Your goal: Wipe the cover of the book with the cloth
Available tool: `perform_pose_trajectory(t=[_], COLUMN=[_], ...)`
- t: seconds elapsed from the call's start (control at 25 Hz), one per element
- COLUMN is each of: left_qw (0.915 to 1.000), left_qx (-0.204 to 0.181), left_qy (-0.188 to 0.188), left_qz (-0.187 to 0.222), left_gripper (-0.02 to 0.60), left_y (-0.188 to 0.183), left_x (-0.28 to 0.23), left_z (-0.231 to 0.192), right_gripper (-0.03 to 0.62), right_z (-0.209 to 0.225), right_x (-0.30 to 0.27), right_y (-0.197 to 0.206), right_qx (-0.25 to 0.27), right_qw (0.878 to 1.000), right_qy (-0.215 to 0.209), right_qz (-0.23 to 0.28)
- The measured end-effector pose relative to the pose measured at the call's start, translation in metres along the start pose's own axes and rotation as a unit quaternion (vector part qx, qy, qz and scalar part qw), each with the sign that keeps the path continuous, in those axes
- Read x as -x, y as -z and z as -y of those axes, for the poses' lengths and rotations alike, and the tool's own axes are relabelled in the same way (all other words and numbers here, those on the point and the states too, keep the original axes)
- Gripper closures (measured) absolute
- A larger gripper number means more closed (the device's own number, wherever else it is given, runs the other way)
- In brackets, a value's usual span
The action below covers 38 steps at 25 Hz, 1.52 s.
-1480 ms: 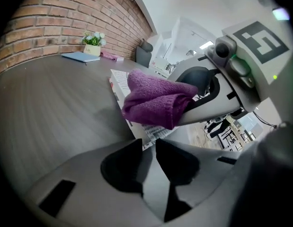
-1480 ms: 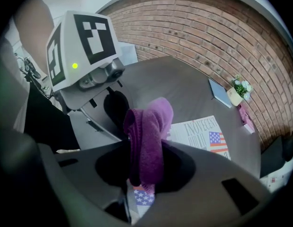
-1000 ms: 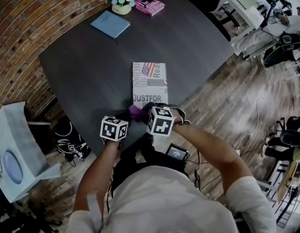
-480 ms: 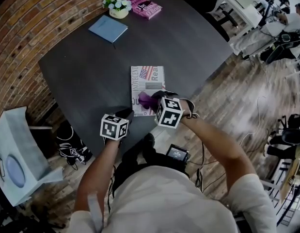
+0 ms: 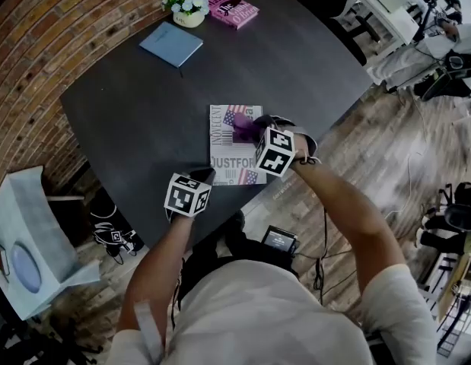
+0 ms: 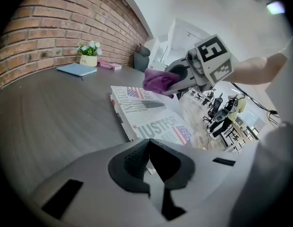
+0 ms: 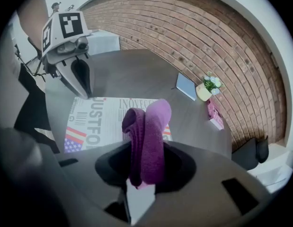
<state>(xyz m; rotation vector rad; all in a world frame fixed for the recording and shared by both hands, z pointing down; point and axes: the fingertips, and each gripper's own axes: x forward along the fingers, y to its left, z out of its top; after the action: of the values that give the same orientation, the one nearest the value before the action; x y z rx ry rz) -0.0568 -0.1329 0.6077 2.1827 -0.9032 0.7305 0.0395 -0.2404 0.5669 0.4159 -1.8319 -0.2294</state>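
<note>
A book (image 5: 233, 158) with a newspaper-style cover and flag prints lies flat near the front edge of the dark table (image 5: 136, 120). My right gripper (image 5: 254, 130) is shut on a folded purple cloth (image 5: 243, 126), which hangs over the far half of the cover. In the right gripper view the cloth (image 7: 148, 126) sticks up between the jaws, above the book (image 7: 99, 117). My left gripper (image 5: 203, 175) has just been closing. It is now shut, with nothing seen between its jaws, at the book's near left corner. In the left gripper view its tips (image 6: 147, 143) meet over the book (image 6: 151, 117).
At the table's far end lie a blue notebook (image 5: 171, 42), a small pot of flowers (image 5: 188, 7) and a pink book (image 5: 233, 7). A brick wall (image 5: 37, 44) runs along the left. The table's front edge is just behind the book. A white bag (image 5: 26, 234) stands on the floor at left.
My right gripper has carried the cloth from the book's near end along the cover towards its far end. The left gripper shifted slightly right to the book's near corner.
</note>
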Motion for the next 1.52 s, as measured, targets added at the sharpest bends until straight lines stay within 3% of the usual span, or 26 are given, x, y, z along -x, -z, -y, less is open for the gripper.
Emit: perform_pose_trajectory(t=[0.24,0.6,0.76,1.52], left_qw=[0.9994,0.9996,0.9994,0.9994], left_qx=[-0.018,0.010,0.025,0.018], left_qy=[0.002,0.000,0.004,-0.006], left_qz=[-0.028,-0.027,-0.023,-0.030], left_gripper=[0.571,0.572,0.572,0.574], left_y=[-0.001,0.000,-0.001,0.000], left_x=[-0.002,-0.002,-0.002,-0.002], left_z=[0.001,-0.001,-0.002,-0.003], right_gripper=[0.486,0.486,0.487,0.488], right_z=[0.041,0.081,0.078,0.041], right_x=[-0.020,-0.045,-0.058,-0.061], right_y=[0.005,0.004,0.008,0.010], right_qx=[0.010,0.028,0.033,0.044], right_qw=[1.000,0.998,0.998,0.998], right_qy=[0.027,0.051,0.043,0.032], right_qz=[-0.013,-0.027,-0.039,-0.033])
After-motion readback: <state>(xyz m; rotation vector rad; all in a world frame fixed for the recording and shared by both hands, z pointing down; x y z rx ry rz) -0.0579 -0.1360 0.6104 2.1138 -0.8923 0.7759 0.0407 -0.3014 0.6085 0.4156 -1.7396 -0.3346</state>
